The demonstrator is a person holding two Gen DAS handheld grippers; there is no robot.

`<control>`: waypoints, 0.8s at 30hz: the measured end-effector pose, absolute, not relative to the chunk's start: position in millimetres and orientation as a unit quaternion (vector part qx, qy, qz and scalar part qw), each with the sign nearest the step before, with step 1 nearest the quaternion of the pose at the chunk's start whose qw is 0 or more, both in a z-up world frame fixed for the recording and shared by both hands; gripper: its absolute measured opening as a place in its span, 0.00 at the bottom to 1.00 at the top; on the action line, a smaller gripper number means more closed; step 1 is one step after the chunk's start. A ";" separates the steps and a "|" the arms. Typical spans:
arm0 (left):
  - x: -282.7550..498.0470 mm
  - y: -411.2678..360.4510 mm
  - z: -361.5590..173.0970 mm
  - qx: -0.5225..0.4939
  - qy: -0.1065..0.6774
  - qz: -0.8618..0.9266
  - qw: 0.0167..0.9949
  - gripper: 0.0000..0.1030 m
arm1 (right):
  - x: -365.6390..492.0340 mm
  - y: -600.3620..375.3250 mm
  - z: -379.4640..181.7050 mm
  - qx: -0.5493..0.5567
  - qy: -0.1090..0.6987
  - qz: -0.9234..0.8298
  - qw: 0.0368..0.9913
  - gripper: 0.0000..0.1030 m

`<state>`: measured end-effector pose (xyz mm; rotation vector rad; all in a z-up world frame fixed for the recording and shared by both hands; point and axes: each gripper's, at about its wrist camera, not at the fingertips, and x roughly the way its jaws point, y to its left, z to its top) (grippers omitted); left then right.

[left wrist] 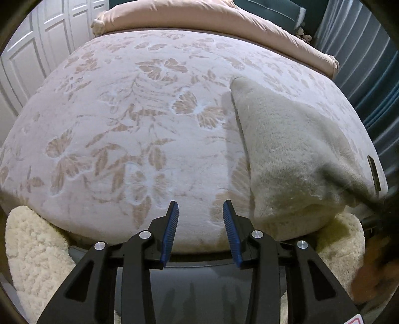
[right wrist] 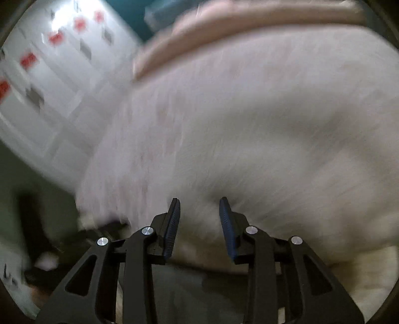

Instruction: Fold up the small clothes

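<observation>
A: Where is the garment?

B: A cream fleece garment (left wrist: 286,154) lies on the bed (left wrist: 124,112), right side, seemingly folded over once.

A: The grippers?

B: Left gripper (left wrist: 200,208) and right gripper (right wrist: 199,204) hover partly open, empty. Folding looks unfinished.

Right claw (right wrist: 199,206) parted, empty, above blurred, probably pale bedspread (right wrist: 249,124).

from the left wrist we look steeply down and forward along the left hand-held gripper (left wrist: 200,208), close over the near edge of the bed (left wrist: 139,119), with white doors (left wrist: 37,54) at 10 o'clock. from the right wrist we look likewise along the right hand-held gripper (right wrist: 199,204), blurred. both views share the bed and the pink bedding (left wrist: 189,17) at 12 o'clock.
</observation>
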<state>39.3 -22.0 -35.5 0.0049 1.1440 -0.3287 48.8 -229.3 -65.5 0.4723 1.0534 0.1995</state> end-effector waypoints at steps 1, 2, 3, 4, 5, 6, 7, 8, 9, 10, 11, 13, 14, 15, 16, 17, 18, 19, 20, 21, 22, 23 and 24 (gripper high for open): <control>40.7 -23.2 -35.2 -0.001 0.538 -0.158 0.828 0.36 | 51.0 -216.2 -87.2 0.194 0.528 0.085 0.822 0.30; 40.9 -26.3 -34.2 -0.004 0.537 -0.162 0.828 0.36 | 48.6 -204.7 -100.9 0.168 0.540 0.085 0.821 0.30; 41.6 -29.7 -31.8 -0.007 0.534 -0.167 0.829 0.36 | 44.9 -200.2 -99.5 0.155 0.536 0.085 0.826 0.30; 43.6 -33.2 -29.6 -0.010 0.531 -0.173 0.830 0.36 | 43.2 -198.9 -93.1 0.141 0.534 0.086 0.829 0.30; 44.9 -37.4 -27.3 -0.011 0.527 -0.180 0.830 0.36 | 42.5 -201.9 -86.4 0.144 0.532 0.088 0.830 0.30; 47.9 -44.6 -24.7 -0.010 0.523 -0.187 0.832 0.36 | 41.8 -211.8 -76.4 0.165 0.525 0.093 0.830 0.29; 50.8 -50.9 -22.7 -0.010 0.520 -0.192 0.832 0.36 | 40.4 -228.1 -64.5 0.198 0.510 0.095 0.831 0.28; 55.0 -58.3 -20.7 -0.012 0.518 -0.201 0.831 0.36 | 37.8 -240.7 -57.3 0.216 0.499 0.090 0.835 0.29; 57.5 -64.7 -18.7 -0.014 0.515 -0.207 0.832 0.36 | 35.4 -265.0 -43.7 0.240 0.474 0.072 0.844 0.30; 60.3 -73.4 -15.8 -0.014 0.512 -0.214 0.832 0.36 | 35.1 -282.8 -35.6 0.254 0.459 0.058 0.850 0.31; 62.3 -81.6 -13.2 -0.015 0.510 -0.223 0.831 0.37 | 36.4 -302.1 -29.3 0.268 0.445 0.042 0.853 0.35; 64.5 -97.0 -10.0 -0.013 0.504 -0.236 0.831 0.45 | 42.2 -346.4 -21.2 0.292 0.421 -0.008 0.859 0.43; 65.2 -104.5 -9.6 -0.011 0.501 -0.240 0.831 0.48 | 49.1 -365.3 -21.9 0.296 0.416 -0.031 0.859 0.48; 66.1 -115.6 -11.1 -0.006 0.498 -0.245 0.832 0.48 | 58.6 -382.7 -26.6 0.303 0.419 -0.050 0.855 0.54; 67.0 -121.0 -13.6 -0.002 0.499 -0.246 0.831 0.48 | 67.2 -395.9 -33.6 0.312 0.425 -0.061 0.847 0.54; 67.9 -127.0 -17.1 0.002 0.502 -0.245 0.829 0.48 | 78.7 -408.5 -44.1 0.326 0.436 -0.061 0.836 0.54; 69.1 -133.6 -23.1 0.008 0.507 -0.242 0.827 0.48 | 95.1 -411.2 -55.2 0.335 0.449 -0.065 0.826 0.54; 70.4 -136.8 -28.2 0.013 0.511 -0.239 0.826 0.48 | 107.5 -413.2 -61.8 0.332 0.457 -0.066 0.822 0.54; 71.5 -139.5 -32.9 0.019 0.514 -0.234 0.825 0.48 | 120.7 -414.1 -68.3 0.324 0.467 -0.060 0.821 0.48; 71.5 -141.2 -36.8 0.027 0.514 -0.227 0.827 0.48 | 130.0 -411.0 -73.1 0.314 0.472 -0.050 0.822 0.28; 71.2 -142.3 -38.2 0.033 0.511 -0.224 0.829 0.48 | 132.3 -406.7 -71.7 0.309 0.469 -0.041 0.826 0.20; 70.9 -143.1 -38.5 0.041 0.509 -0.222 0.831 0.48 | 136.1 -405.5 -56.7 0.307 0.443 -0.026 0.842 0.14; 71.4 -144.1 -38.4 0.049 0.507 -0.220 0.832 0.48 | 125.7 -401.0 -41.8 0.304 0.415 -0.009 0.858 0.12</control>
